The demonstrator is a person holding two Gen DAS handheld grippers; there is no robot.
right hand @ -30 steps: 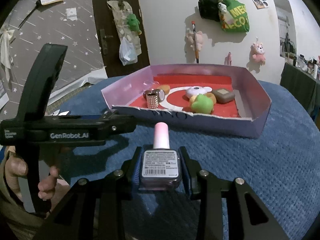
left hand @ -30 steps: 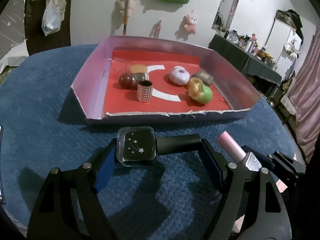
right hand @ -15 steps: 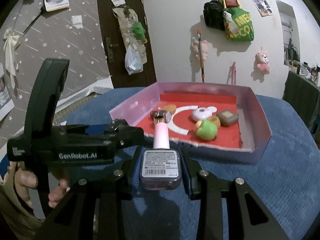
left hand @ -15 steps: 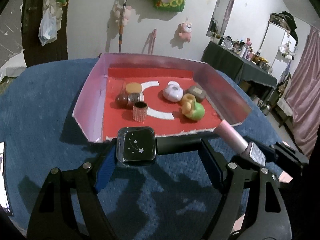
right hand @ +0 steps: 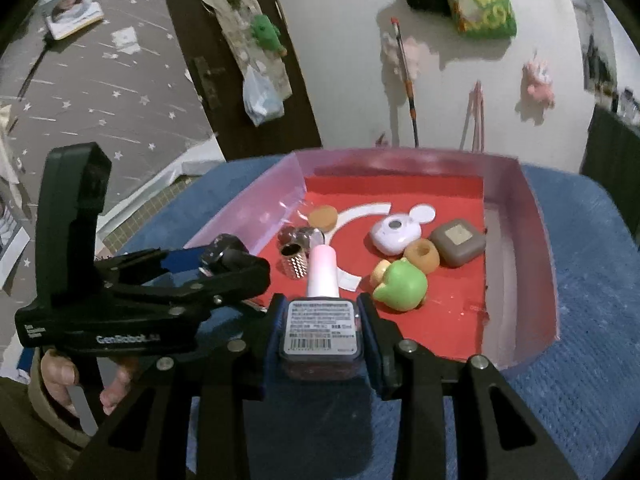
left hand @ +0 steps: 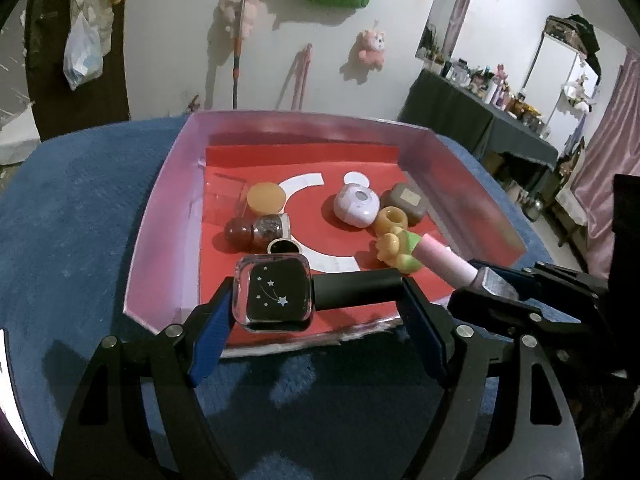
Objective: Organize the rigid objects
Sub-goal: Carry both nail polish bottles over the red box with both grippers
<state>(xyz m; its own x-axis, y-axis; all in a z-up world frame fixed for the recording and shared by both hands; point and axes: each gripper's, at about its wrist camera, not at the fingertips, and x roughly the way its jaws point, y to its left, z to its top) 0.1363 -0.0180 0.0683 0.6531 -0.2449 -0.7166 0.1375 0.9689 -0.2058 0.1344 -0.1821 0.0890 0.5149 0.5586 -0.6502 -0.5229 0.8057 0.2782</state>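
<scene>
1. The blue cloth (left hand: 72, 216) is soft and fuzzy; it lies under the tray, so things set down there should not slide.
2. The tray (left hand: 160, 216) has tall shiny pink walls and a flat red floor; I think the walls are there to keep small hard things in; inside it are a green toy (right hand: 400, 286), a white round case (right hand: 394, 234), a brown square case (right hand: 458, 242) and a sparkly cap (right hand: 295, 262).
3. The left gripper (left hand: 316, 312) is over the near edge of the tray; its blue pads clamp a black bottle (left hand: 276, 294) end to end, glass block on one pad and long cap on the other; that is why the jaws stand wide.
4. The right gripper (right hand: 320, 336) is also at the near edge of the tray; its jaws are squeezed tight on a pink bottle (right hand: 322, 312), pink cap pointing into the tray; both bottles look ready to go in.
</scene>
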